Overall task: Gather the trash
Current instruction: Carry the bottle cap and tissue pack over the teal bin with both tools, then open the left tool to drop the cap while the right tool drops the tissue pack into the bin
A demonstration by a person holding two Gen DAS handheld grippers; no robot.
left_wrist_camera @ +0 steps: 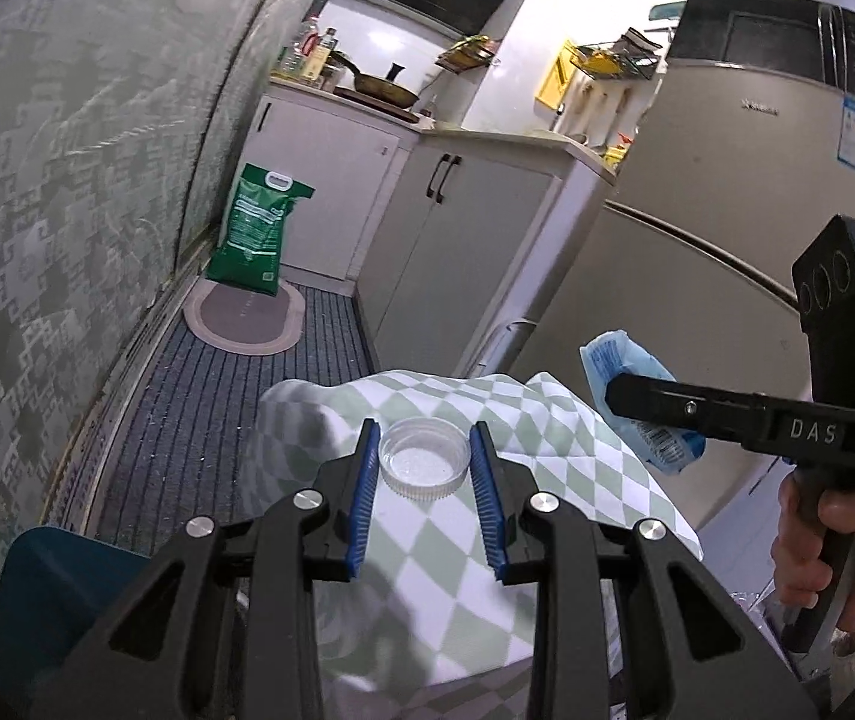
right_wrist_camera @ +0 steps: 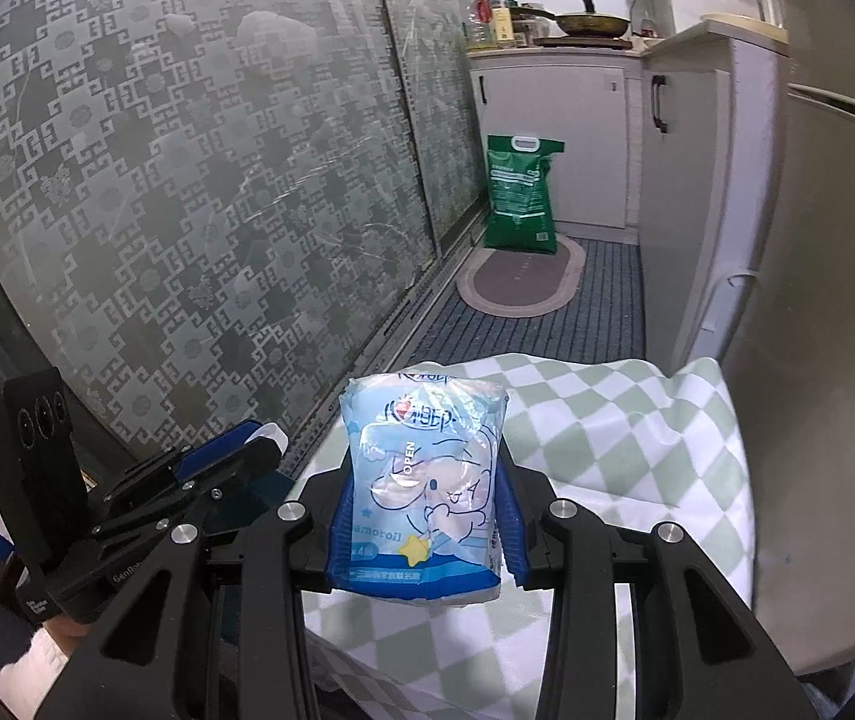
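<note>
A clear round plastic lid (left_wrist_camera: pixel 424 457) sits between the blue pads of my left gripper (left_wrist_camera: pixel 425 456), which is shut on it just above a green-and-white checked cloth (left_wrist_camera: pixel 457 570). My right gripper (right_wrist_camera: pixel 424 480) is shut on a light blue tissue packet (right_wrist_camera: pixel 424 480) with a cartoon print, held above the same cloth (right_wrist_camera: pixel 619 438). In the left wrist view the right gripper (left_wrist_camera: pixel 637 402) is at the right with the packet (left_wrist_camera: pixel 625 372) sticking out. In the right wrist view the left gripper (right_wrist_camera: pixel 253 450) is at the lower left, with the lid's edge (right_wrist_camera: pixel 268 435) showing.
A patterned glass sliding door (right_wrist_camera: pixel 217 180) runs along the left. A fridge (left_wrist_camera: pixel 727 228) stands to the right. White cabinets (left_wrist_camera: pixel 457 240), a green bag (left_wrist_camera: pixel 256 228) and an oval mat (left_wrist_camera: pixel 244 315) lie ahead on the striped floor. A dark teal container (left_wrist_camera: pixel 61 594) is at lower left.
</note>
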